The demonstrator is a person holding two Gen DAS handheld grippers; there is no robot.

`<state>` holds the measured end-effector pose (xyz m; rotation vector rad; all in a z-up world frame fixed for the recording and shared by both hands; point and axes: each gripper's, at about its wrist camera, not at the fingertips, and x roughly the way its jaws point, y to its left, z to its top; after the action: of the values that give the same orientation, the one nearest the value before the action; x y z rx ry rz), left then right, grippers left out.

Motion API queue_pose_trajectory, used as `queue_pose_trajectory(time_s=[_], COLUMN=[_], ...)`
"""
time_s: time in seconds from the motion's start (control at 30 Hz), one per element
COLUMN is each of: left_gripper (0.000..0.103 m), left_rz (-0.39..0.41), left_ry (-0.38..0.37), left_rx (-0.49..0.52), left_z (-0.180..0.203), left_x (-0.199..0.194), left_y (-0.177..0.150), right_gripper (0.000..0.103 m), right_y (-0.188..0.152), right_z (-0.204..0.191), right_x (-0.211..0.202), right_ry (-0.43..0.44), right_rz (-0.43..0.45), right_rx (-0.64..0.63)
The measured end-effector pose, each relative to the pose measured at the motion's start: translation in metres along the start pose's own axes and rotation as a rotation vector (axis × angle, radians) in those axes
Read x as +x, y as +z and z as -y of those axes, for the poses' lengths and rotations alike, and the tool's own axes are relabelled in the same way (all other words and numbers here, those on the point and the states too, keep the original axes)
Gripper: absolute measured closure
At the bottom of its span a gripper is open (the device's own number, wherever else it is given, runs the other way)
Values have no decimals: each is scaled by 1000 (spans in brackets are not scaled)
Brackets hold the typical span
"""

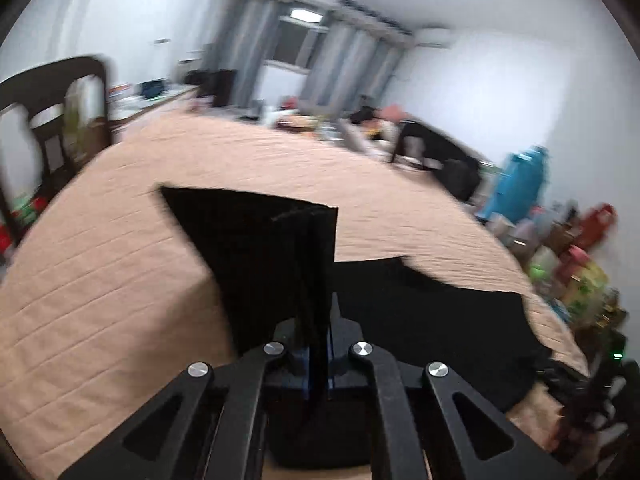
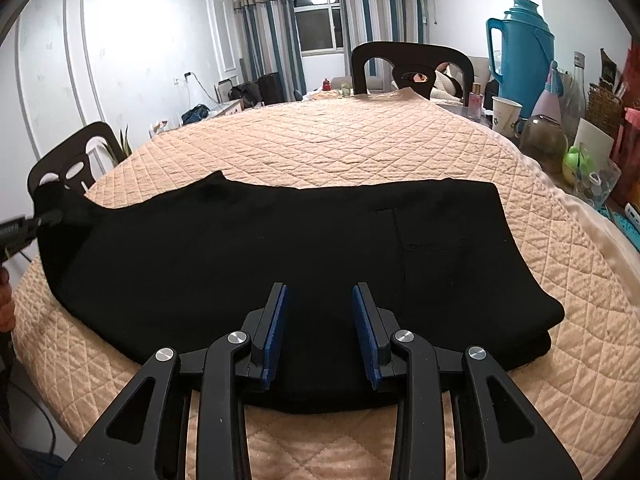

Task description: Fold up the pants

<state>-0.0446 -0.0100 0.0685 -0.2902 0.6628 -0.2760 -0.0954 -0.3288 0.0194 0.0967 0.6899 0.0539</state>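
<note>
I had the left claw (image 1: 318,320) pinching the cuff end of the black pants (image 2: 280,248), lifted off the quilted tabletop (image 2: 320,140) to fold over, while the right claw (image 2: 319,320) hovered spread and empty above the near edge.

blurred: chair (image 1: 56,120) | hidden: left tongs' (image 1: 318,320) pads, by pants (image 1: 256,248)

White panelled walls (image 2: 120,60), striped curtains (image 2: 272,28), dark window (image 2: 318,20), dark chairs (image 2: 412,64).
</note>
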Motion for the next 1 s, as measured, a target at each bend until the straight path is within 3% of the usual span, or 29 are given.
queue_pose_trajectory(time_s=[0.2, 0.4, 0.5, 0.57, 0.63, 0.7, 0.77, 0.87, 1.0], left_gripper=[97, 96, 81, 66, 59, 59, 52, 52, 52], left_rz=[-98, -341, -348, -302, -242, -206, -183, -218, -292], left_ry=[-239, -357, -411, -456, -465, -456, -411, -309, -305], left_rx=[155, 259, 259, 250, 235, 209, 171, 141, 121], left_z=[90, 137, 137, 132, 124, 113, 103, 91, 96], left_x=[42, 93, 88, 68, 53, 43, 44, 62, 92], left_y=[-8, -56, -59, -53, -44, -34, -25, -20, -16], right_gripper=[69, 69, 69, 69, 69, 69, 69, 69, 69], right_y=[-3, -7, -6, -5, -3, -1, 2, 4, 5], right_z=[9, 21, 22, 20, 18, 16, 13, 8, 4], right_x=[-8, -9, -5, -4, -2, 1, 4, 8, 11], right_ry=[7, 38, 51, 62, 77, 97, 118, 140, 153], right_rz=[7, -15, -25, -23, -23, -20, -19, -17, -23], right_rx=[40, 97, 107, 104, 101, 97, 94, 83, 71])
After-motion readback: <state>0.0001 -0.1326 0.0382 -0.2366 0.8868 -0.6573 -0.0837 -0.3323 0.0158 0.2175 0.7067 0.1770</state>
